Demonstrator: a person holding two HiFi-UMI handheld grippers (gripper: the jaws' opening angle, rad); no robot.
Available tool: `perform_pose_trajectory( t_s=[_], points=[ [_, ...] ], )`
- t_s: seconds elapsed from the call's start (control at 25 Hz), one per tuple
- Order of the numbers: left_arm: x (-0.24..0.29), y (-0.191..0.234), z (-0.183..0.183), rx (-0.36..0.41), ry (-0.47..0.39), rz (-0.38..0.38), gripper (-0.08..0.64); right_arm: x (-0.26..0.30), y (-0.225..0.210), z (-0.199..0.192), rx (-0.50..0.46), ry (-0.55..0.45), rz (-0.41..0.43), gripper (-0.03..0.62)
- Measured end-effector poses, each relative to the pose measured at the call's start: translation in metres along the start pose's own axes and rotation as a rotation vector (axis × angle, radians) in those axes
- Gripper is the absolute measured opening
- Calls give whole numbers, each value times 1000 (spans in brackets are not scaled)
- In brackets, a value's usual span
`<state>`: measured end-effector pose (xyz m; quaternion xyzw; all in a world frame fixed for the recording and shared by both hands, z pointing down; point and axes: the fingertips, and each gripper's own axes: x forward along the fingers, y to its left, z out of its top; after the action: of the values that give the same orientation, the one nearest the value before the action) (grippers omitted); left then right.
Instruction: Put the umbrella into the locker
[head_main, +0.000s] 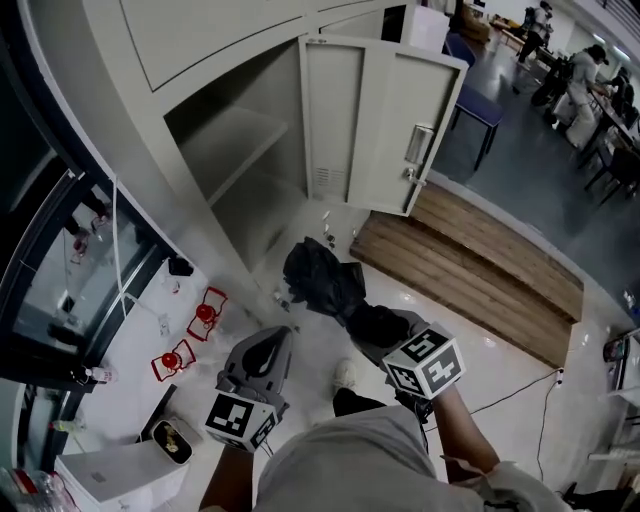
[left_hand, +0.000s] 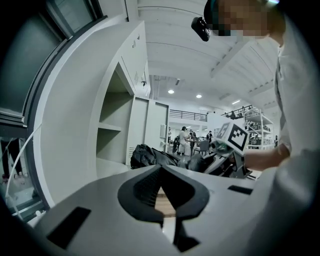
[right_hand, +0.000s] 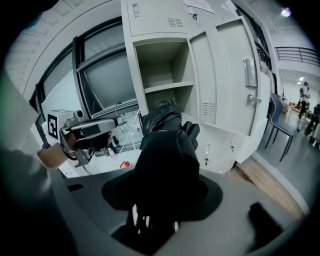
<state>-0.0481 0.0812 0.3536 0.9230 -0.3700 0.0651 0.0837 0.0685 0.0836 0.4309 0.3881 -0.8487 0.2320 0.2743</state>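
right hand-held gripper (head_main: 375, 322) clamping black umbrella (head_main: 315, 278), tip toward open locker (head_main: 235, 130), left hand-held gripper (head_main: 275, 338) closed

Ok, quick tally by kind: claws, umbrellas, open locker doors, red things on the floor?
Claws: 2, left claw and right claw
Umbrella: 1
Open locker door: 1
Red things on the floor: 2
Total: 6

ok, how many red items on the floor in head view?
2. One red item lies on the white floor nearer the locker; the second red item nearer the person. Others may be hidden.
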Motion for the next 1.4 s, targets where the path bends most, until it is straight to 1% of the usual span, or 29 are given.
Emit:
perform_pose_trajectory(
  t_s=[0.04, 0.16, 0.2, 0.36, 0.6, 0.72, 0.8, 0.96, 1.2, 1.4],
  points=[
    [5, 3, 2, -2, 3, 6, 15, 3, -4, 5, -8, 0, 5, 215],
    [17, 11, 2, -8, 60, 25, 15, 9, -16, 17, -25, 0, 21, 215],
    [22, 13, 1, -10, 65, 31, 15, 11, -20, 20, -28, 2, 27, 215],
    [43, 22, 12, -12, 3, 47, 15, 17, -36, 30, -48, 16, 46, 215],
    [74, 35, 22, -9, -15, 75, 15, 25, -63, 47, -66, 10, 68, 215],
    [86, 41, 23, -16, -2, 90, 15, 30, -75, 54, -75, 15, 82, 215],
    [95, 46, 25, -17, -8, 100, 15, 34, -83, 58, -79, 17, 93, 215],
    [108, 51, 24, -25, 15, 119, 15, 41, -97, 63, -87, 24, 109, 215],
    [111, 58, 21, -31, 12, 141, 15, 51, -107, 65, -80, 33, 121, 215],
    [109, 65, 21, -33, 4, 149, 15, 56, -106, 69, -71, 38, 119, 215]
  ],
)
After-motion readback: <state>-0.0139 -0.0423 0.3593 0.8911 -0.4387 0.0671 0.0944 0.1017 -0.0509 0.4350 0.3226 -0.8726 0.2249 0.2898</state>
